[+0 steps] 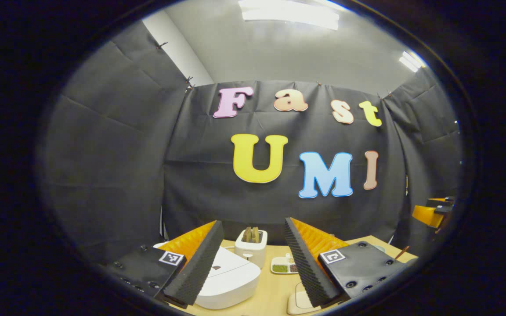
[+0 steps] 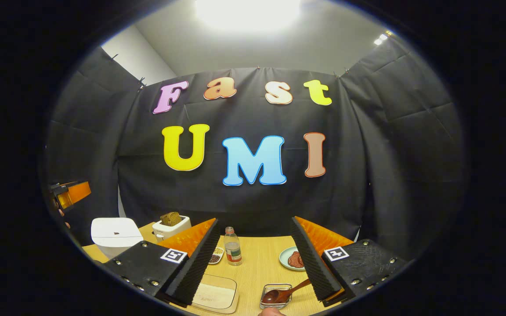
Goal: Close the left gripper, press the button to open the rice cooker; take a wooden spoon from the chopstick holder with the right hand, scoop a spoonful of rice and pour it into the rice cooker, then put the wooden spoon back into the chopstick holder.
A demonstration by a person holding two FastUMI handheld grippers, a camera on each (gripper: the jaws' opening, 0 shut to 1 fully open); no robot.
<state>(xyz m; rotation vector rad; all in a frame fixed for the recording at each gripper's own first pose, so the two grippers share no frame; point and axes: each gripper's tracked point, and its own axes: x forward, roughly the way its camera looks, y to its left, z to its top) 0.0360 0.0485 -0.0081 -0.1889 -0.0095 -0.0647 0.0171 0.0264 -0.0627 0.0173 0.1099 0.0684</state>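
Rice cooker (image 1: 229, 281), white with its lid down, sits on the wooden desk (image 1: 275, 285) at the near left in the left gripper view, just beyond and partly behind the left finger of the left tool (image 1: 253, 263), whose fingers stand wide apart with nothing between them. Behind the cooker stands a white toaster (image 1: 251, 248) with bread slices in its slots, and to its right a small divided dish (image 1: 284, 265) holds green and dark grains.

In the right gripper view the right tool (image 2: 253, 259) is likewise spread apart and empty. A wooden spoon (image 2: 284, 294) lies with its bowl in a small clear tray (image 2: 275, 298) at the near edge, its handle slanting up toward the tool's right finger; whether they touch cannot be told. A shallow clear container (image 2: 215, 296) of pale rice lies near the left finger. Farther off stand a small bottle (image 2: 233, 252) and a pale plate (image 2: 289, 260) holding something reddish brown. The cooker appears at the far left there, well apart from the right tool.

Black cloth walls enclose the desk, beneath a pale ceiling with bright lights.
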